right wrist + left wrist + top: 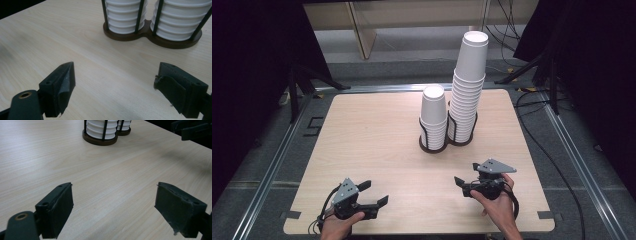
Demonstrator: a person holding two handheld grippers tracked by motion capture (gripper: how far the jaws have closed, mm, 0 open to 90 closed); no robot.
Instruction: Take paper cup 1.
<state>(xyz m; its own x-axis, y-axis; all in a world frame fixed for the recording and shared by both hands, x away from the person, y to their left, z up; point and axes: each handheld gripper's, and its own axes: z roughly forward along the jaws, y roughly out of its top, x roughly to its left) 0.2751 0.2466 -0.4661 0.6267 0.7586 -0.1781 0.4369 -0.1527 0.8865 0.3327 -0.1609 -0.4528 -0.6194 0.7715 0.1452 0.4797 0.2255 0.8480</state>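
Now both grippers rest low near the table's [377, 130] front edge, each held in a hand. Left gripper [373, 192] sits at the front left, jaws spread wide with nothing between them. Right gripper [466, 176] sits at the front right, jaws likewise wide apart and empty, nearer the cups. Short stack [433, 117] and tall stack [467, 85] stand upright side by side in a dark holder [152, 37] right of the table's centre, well apart from both grippers.

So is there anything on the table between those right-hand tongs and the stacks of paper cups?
Nothing visible. Bare table lies between the open right tongs and the cup stacks in their double holder.
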